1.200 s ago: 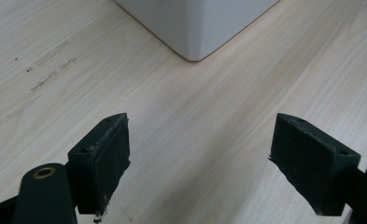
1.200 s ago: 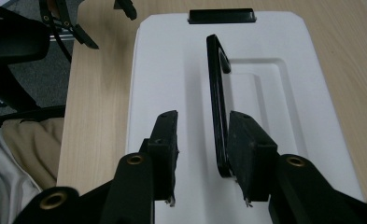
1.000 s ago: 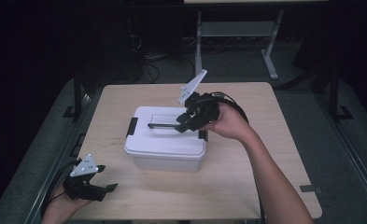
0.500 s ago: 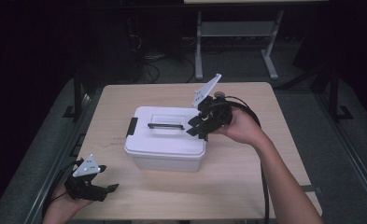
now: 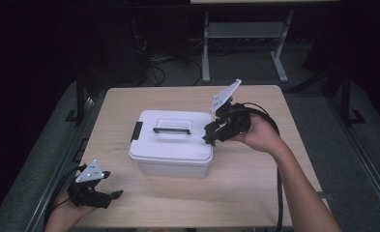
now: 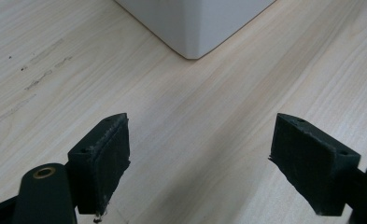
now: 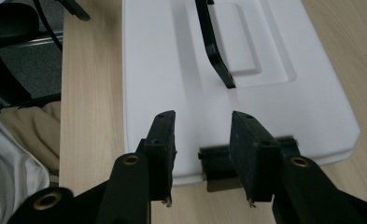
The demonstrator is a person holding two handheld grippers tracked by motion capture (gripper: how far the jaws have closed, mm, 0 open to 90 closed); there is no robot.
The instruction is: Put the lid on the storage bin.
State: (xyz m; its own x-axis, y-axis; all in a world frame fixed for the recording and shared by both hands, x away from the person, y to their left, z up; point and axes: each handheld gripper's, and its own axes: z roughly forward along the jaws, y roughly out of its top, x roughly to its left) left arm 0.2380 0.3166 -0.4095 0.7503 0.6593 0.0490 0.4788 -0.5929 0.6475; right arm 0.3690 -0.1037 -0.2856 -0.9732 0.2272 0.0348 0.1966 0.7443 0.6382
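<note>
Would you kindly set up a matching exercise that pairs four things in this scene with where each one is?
Things:
1. left gripper
2. right gripper
3. black handle
4. black latch

Places:
A. lying flat in the recess on top of the lid
B. at the near left corner of the table, jaws open, nothing between them
C. on the left end of the white box
D. just off the box's right end, jaws either side of the clasp there

Pairs: 1-B, 2-D, 3-A, 4-C
</note>
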